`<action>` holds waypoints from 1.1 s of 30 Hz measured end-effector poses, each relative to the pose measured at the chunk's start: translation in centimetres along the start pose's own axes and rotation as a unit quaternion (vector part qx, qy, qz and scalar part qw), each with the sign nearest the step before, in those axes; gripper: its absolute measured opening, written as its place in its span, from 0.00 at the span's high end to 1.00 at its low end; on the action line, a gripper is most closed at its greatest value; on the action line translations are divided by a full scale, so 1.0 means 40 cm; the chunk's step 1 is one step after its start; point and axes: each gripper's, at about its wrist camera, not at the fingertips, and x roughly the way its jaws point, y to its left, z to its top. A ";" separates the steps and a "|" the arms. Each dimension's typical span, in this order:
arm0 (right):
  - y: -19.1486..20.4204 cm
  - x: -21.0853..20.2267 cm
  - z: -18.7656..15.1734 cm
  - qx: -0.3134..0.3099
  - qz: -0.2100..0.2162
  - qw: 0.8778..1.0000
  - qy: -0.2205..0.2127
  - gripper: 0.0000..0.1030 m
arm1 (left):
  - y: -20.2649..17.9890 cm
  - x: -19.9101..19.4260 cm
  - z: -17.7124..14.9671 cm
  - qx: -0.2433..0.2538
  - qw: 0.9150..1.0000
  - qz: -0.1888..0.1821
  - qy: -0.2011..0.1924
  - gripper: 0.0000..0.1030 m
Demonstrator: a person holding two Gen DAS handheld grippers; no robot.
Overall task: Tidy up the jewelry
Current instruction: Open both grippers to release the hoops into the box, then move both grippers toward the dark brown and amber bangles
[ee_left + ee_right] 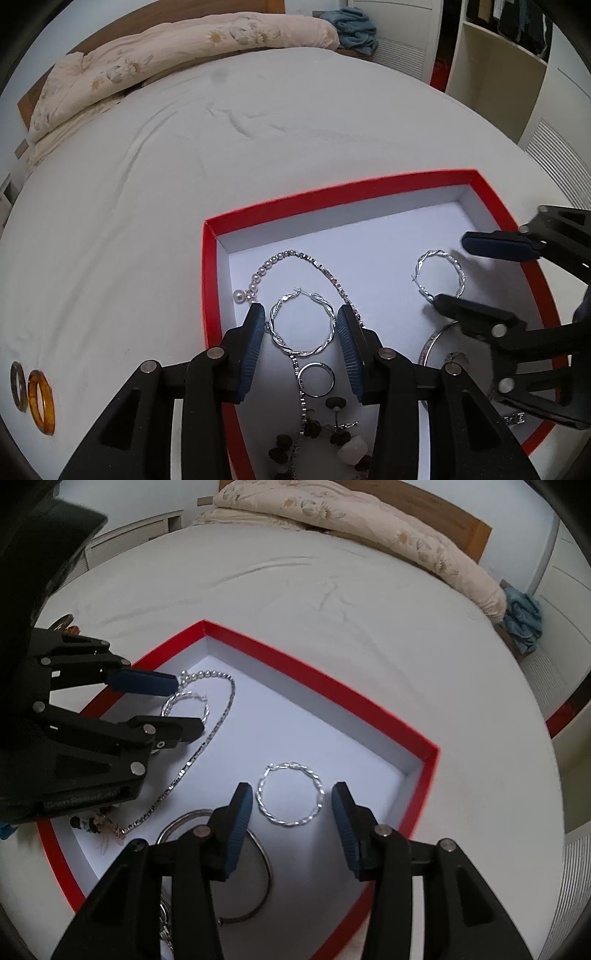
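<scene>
A red box [332, 194] with a white floor lies on the bed and holds jewelry. My left gripper [301, 325] is open, its pads on either side of a twisted silver hoop earring [275, 334] that lies on the box floor. My right gripper [291, 801] is open over a second twisted hoop [316, 788], seen also in the left wrist view [460, 278]. A pearl and chain necklace [317, 264], a silver ring [330, 371], a silver bangle [264, 856] and dark bead earrings [282, 441] also lie in the box.
Two rings, one amber [41, 402] and one dark [18, 386], lie on the white sheet [221, 147] left of the box. A folded floral quilt [166, 48] and a blue towel [354, 29] are at the bed's far end. Shelves [498, 62] stand to the right.
</scene>
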 end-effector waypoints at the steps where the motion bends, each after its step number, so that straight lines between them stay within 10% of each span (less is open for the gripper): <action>1: -0.001 -0.014 0.000 0.003 -0.003 1.000 -0.004 0.58 | 0.004 -0.010 0.001 -0.005 1.000 -0.004 -0.006 0.54; 16: 0.020 -0.322 -0.081 0.082 -0.004 0.996 -0.044 0.56 | -0.009 -0.348 -0.090 -0.001 0.996 0.041 -0.083 0.41; 33: 0.287 -0.554 -0.100 0.081 0.030 0.993 -0.076 0.56 | 0.124 -0.715 -0.346 -0.057 0.986 0.104 -0.116 0.31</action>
